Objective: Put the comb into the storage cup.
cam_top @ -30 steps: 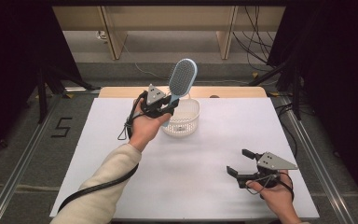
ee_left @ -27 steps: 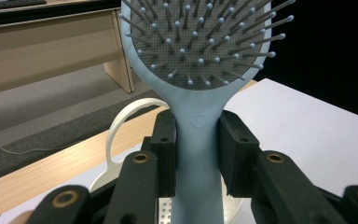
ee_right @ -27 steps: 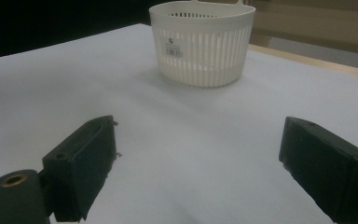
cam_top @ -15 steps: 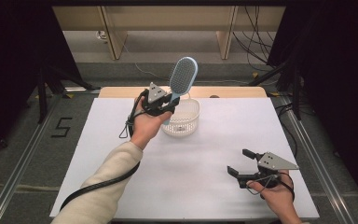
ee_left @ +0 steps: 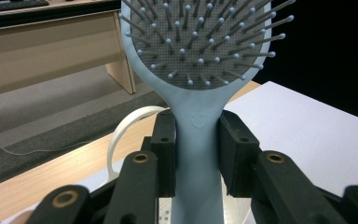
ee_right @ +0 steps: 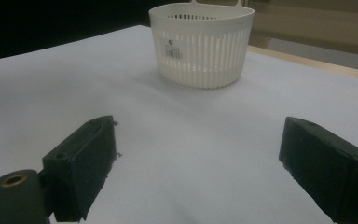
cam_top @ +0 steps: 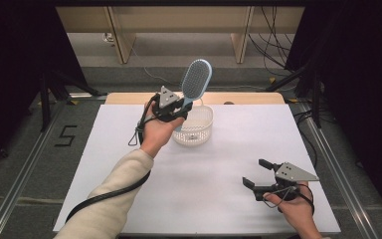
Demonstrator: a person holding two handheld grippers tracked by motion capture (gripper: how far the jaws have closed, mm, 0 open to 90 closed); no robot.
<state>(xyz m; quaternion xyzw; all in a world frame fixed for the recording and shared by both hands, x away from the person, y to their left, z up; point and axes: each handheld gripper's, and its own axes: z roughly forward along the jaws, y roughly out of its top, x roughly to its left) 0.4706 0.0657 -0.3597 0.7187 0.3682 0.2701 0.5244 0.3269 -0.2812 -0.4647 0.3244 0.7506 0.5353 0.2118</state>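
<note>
- Left tool [cam_top: 179, 105] clamps the handle of the hairbrush [cam_top: 196, 79]; right tool [cam_top: 259, 174] rests near right, jaws wide apart and empty.
- Table [cam_top: 219, 164]: white sheet over a wooden top; grey floor and wooden furniture stand beyond.
- Hairbrush: light blue, grey bristle pad, upright over the white slotted basket [cam_top: 195, 128] at far centre.

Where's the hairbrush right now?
In the high view the blue hairbrush stands upright at the table's far side, its handle clamped in the left gripper, directly above the white basket.
</note>
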